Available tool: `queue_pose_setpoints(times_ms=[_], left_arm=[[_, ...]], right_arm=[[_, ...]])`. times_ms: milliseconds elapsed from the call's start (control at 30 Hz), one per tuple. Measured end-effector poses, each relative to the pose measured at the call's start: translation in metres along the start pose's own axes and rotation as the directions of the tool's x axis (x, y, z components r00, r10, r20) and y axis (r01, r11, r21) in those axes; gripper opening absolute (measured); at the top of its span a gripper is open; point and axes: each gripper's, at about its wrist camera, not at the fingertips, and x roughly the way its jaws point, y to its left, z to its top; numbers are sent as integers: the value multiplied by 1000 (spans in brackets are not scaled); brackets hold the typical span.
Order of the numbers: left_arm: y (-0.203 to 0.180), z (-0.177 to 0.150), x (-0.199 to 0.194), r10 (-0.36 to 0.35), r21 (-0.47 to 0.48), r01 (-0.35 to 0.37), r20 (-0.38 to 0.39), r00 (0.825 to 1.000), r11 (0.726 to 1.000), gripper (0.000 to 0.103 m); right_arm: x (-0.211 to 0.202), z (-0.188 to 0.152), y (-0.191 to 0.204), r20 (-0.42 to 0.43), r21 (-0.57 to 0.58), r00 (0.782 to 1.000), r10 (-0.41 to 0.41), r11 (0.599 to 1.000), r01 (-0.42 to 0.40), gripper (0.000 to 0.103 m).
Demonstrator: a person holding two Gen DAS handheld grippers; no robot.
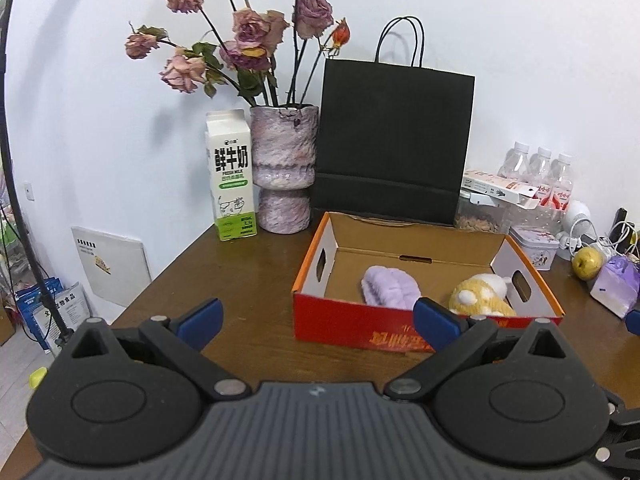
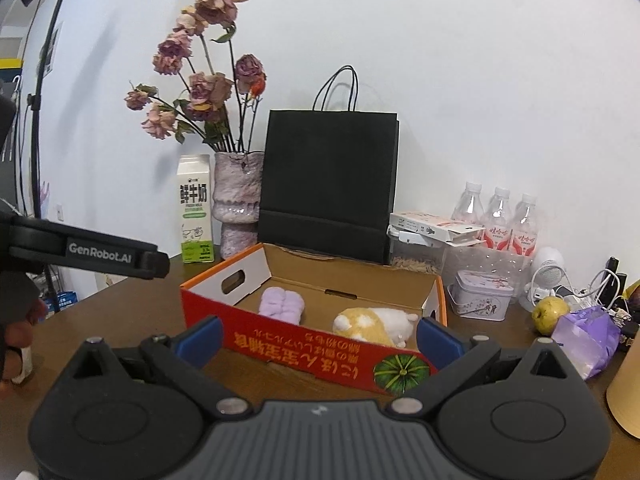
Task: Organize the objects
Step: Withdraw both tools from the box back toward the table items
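Observation:
A red and orange cardboard box (image 1: 352, 326) (image 2: 280, 340) stands open on the brown table. Inside it lie a fluffy purple item (image 1: 390, 290) (image 2: 280, 304) on the left and a yellow and white plush toy (image 1: 480, 296) (image 2: 372, 326) on the right. My left gripper (image 1: 318, 322) is open just short of the box's front wall, with nothing between its blue fingertips. My right gripper (image 2: 318, 340) is open too, low in front of the box's near wall, holding nothing. The left gripper's black body (image 2: 84, 250) shows at the left edge of the right wrist view.
Behind the box stand a milk carton (image 1: 232, 176), a vase of dried roses (image 1: 284, 168) and a black paper bag (image 1: 394, 140). To the right are water bottles (image 2: 498, 216), a small tin (image 2: 480, 296), a green apple (image 2: 550, 314), a purple packet (image 2: 586, 338) and cables. The table's left edge (image 1: 160, 276) drops off.

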Motion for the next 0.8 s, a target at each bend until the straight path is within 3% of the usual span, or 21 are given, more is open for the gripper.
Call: queue_pose_setpoints(times_ms=[433, 800], left_arm=[[32, -40, -55, -47, -9, 47, -10, 999, 999, 103], [67, -90, -89, -70, -23, 69, -46, 996, 997, 103]], right_arm=[[-53, -34, 27, -17, -21, 1000, 8, 1000, -9, 103], [-84, -79, 56, -87, -53, 996, 30, 998, -35, 103]])
